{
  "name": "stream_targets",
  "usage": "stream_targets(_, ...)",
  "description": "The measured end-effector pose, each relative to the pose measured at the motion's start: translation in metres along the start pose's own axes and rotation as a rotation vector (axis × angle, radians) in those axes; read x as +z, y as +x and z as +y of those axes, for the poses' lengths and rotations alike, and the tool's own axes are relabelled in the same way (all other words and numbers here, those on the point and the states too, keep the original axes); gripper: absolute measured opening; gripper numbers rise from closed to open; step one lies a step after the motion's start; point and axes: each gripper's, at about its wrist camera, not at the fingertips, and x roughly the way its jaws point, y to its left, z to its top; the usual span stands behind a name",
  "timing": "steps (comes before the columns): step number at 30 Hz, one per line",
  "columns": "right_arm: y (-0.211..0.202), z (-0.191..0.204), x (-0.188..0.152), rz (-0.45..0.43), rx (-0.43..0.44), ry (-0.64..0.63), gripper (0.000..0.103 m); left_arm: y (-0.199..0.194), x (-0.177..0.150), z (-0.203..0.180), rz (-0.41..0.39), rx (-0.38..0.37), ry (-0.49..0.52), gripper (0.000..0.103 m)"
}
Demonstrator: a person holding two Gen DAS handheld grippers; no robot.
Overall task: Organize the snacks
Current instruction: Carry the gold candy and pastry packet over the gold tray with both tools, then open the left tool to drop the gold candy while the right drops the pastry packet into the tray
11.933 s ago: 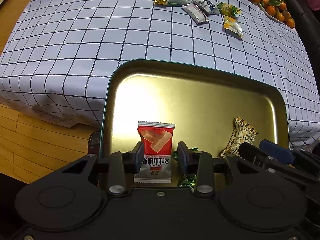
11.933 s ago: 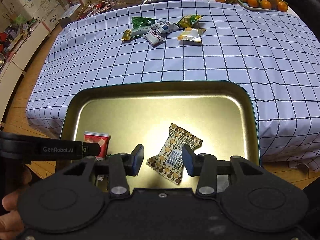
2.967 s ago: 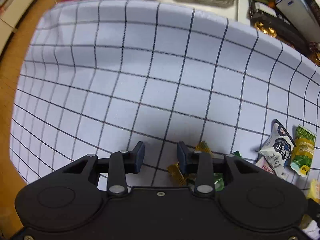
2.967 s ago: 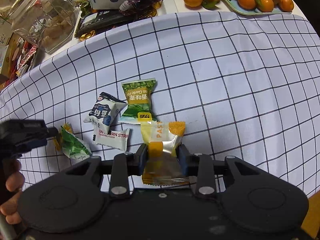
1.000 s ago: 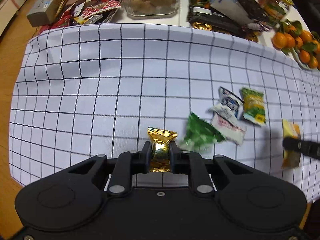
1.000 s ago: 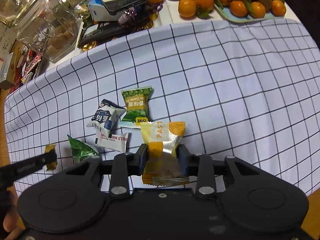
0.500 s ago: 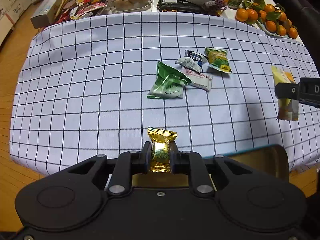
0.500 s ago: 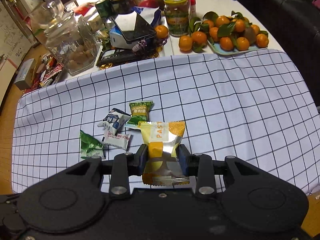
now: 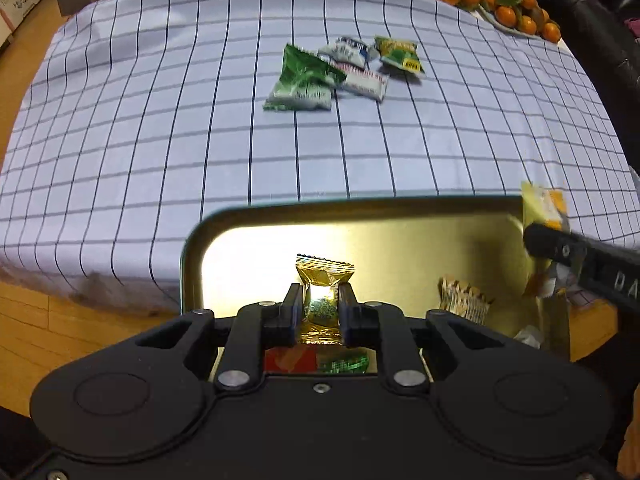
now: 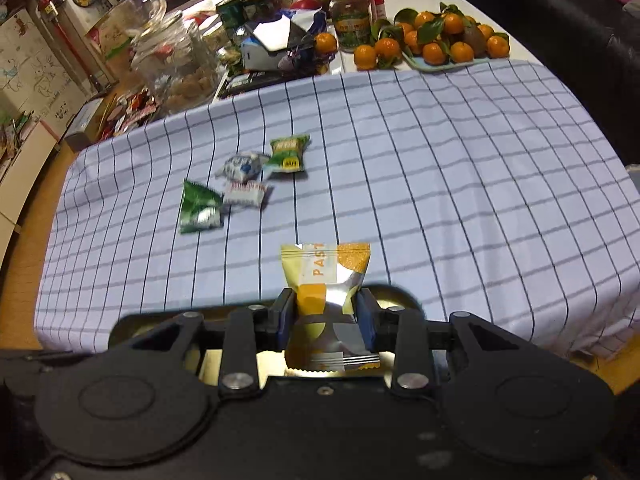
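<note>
A: What's changed vs a sec ago?

B: Both hands are back off the cloth and over the tin tray (image 9: 192,240) at the table's near edge. A sec ago the left view had only checked tablecloth (image 9: 160,120) under it; now the tray's gold floor sits right below.

A: Jaws?

B: Left gripper (image 9: 319,312) is clamped tight on the gold candy (image 9: 324,280), nearly fully closed. Right gripper (image 10: 325,320) is abt half open but pinching the yellow pastry packet (image 10: 326,280) by its sides.

A: So for the task?

B: Looks like the drop-off stage; two more snacks ready to go in. Tray already has a brown patterned packet (image 9: 464,300), plus red and green wrappers, partly hidden.

A: What's left?

B: Four on the cloth, bunched: green bag (image 9: 302,80), white bar (image 9: 362,80), blue-white packet (image 9: 348,48), yellow-green packet (image 9: 400,54).

A: The candy's look?

B: Shiny foil, crimped top, upright, pinched mid-body.
</note>
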Motion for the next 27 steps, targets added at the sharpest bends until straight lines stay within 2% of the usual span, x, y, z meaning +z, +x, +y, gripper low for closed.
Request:
stream_targets(5,0.003,-0.003,-0.039,0.099,0.06,0.055,0.035,0.002,-0.013,0.007,0.017,-0.035,-0.039,0.024)
stream_targets(11,-0.007,-0.002,-0.08,0.167,0.091,0.061,0.035,-0.009,-0.013,0.008,-0.028,-0.073,-0.063,0.024)
stream_targets(17,-0.011,0.0,-0.104,0.212,0.092,0.045,0.035,-0.01,-0.009,-0.002,-0.04,-0.066,-0.048,0.026)
stream_targets(27,-0.012,0.011,-0.098,0.187,0.067,0.004,0.038,-0.002,-0.01,-0.004,0.003,-0.071,-0.011,0.028)
